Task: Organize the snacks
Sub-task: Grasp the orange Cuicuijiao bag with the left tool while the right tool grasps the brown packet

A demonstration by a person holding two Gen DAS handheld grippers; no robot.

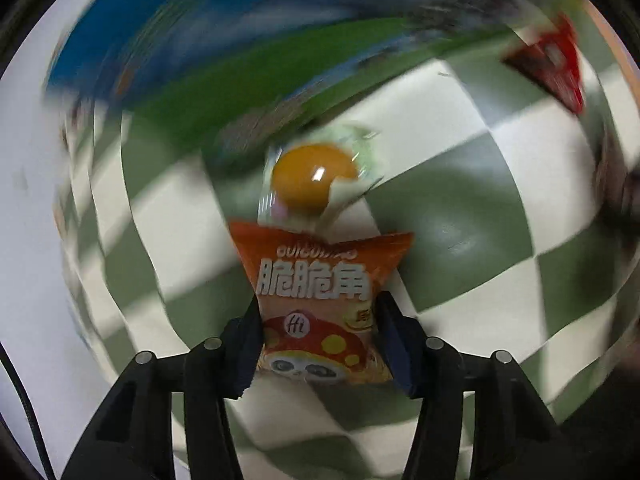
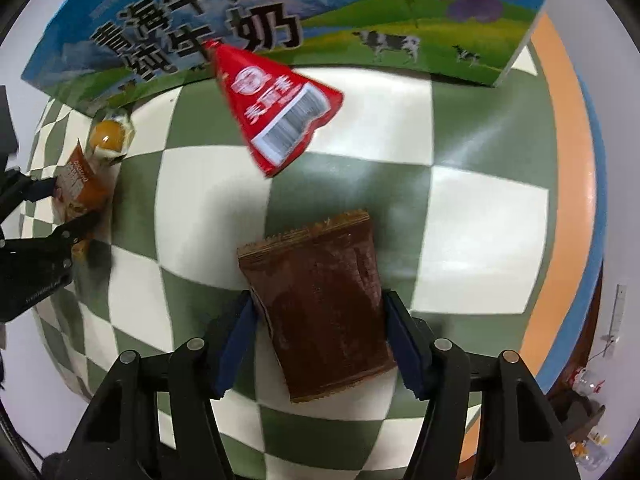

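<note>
Left wrist view, heavily smeared at the edges: left gripper (image 1: 318, 336) clenched on an orange snack packet (image 1: 320, 280), both blue pads pressed to its sides, over the green-and-white checked cloth (image 1: 460, 204). Just beyond the packet lies a wrapped yellow-orange sweet (image 1: 314, 178), touching its top edge. A red packet (image 1: 552, 68) sits far right, blurred.

Right wrist view, sharp: right gripper (image 2: 318, 336) straddles a brown packet (image 2: 324, 304) lying flat on the cloth; the left pad touches its edge, the right pad's contact I cannot tell. This view alone shows the blue milk carton box (image 2: 360, 12) with cows, the red packet's barcode, and the table's orange rim (image 2: 568, 184).
</note>
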